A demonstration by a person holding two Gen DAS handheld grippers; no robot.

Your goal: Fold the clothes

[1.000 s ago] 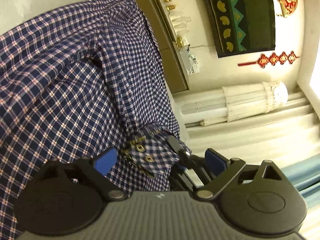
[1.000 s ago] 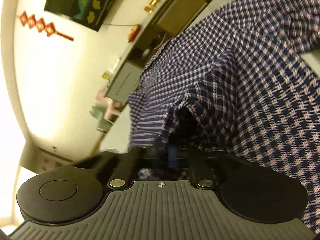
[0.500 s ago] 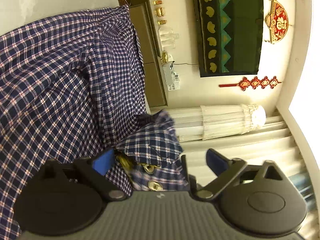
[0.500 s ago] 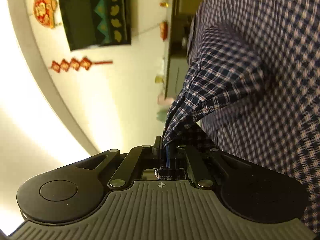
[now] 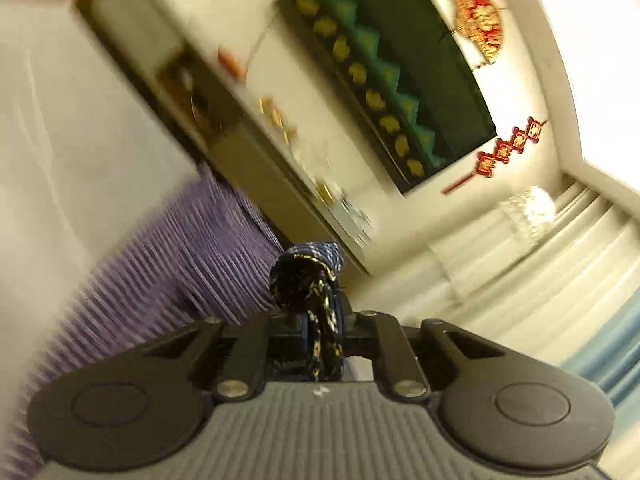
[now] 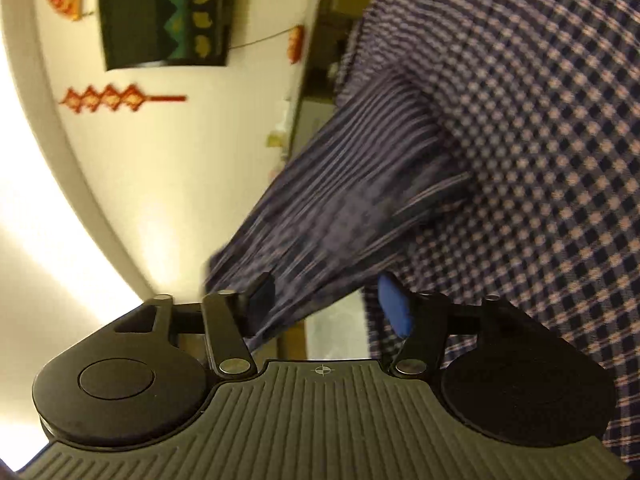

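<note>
The left gripper is closing on the bunched cuff of the checked shirt, which lies spread on the surface. The right gripper is opening, the blurred sleeve apparently slipping free between its jaws. Next, probably, the left carries the cuff across the shirt.

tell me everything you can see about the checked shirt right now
The shirt is navy woven cloth with a small pale pink-white check, spread wide and rumpled. A bunched bit with brassy snaps is pinched in the closing left gripper. One sleeve, motion-blurred, runs between the jaws of the opening right gripper, which no longer pinch it. What the shirt lies on is hidden.
</note>
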